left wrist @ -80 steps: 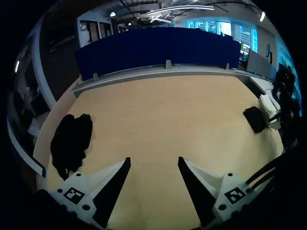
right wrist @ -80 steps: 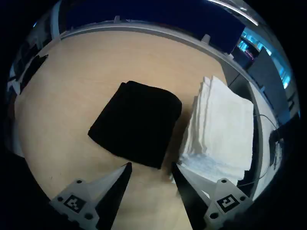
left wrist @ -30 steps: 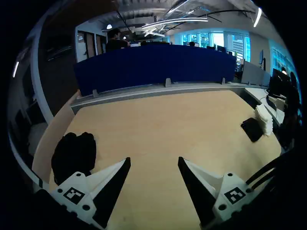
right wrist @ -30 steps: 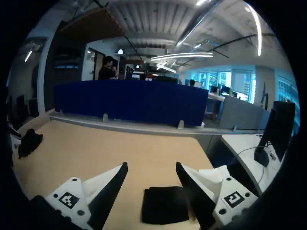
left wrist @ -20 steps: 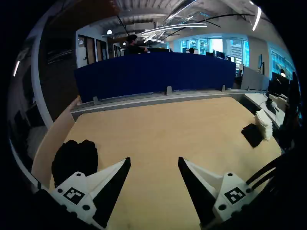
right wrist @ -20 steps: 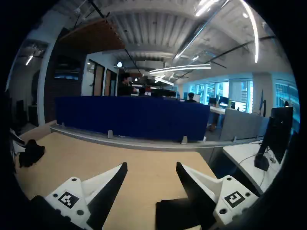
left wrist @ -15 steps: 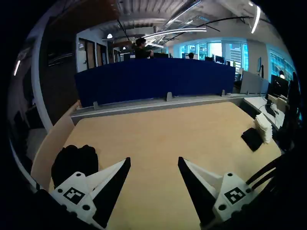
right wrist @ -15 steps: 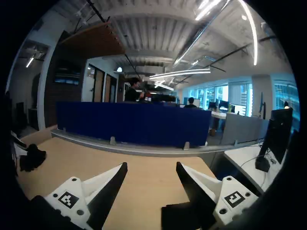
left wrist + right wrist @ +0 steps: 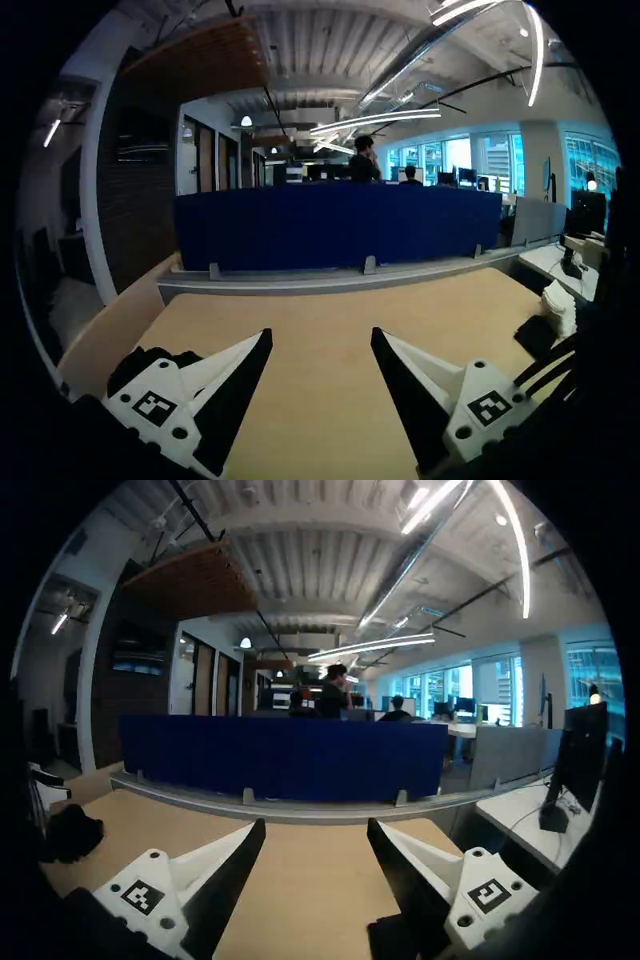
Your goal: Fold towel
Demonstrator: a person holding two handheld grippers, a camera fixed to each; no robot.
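Note:
In the left gripper view, my left gripper (image 9: pixel 321 332) is open over the bare wooden table (image 9: pixel 344 312), holding nothing. A crumpled black towel pile (image 9: pixel 140 362) lies just behind its left finger. Far right, a folded black towel (image 9: pixel 534 336) rests beside a stack of white towels (image 9: pixel 560 302). In the right gripper view, my right gripper (image 9: pixel 315 824) is open and holds nothing. The folded black towel (image 9: pixel 390 938) peeks out low beside its right finger. The black pile (image 9: pixel 72 832) sits at the far left of the table (image 9: pixel 312 864).
A blue partition (image 9: pixel 336 228) with a grey rail runs along the table's far edge; a person (image 9: pixel 332 692) stands behind it. A neighbouring desk with a monitor (image 9: pixel 580 760) lies to the right.
Both views have tilted up from the table toward the room. The folded black towel has slid to the bottom edge of the right gripper view. Both grippers stay open.

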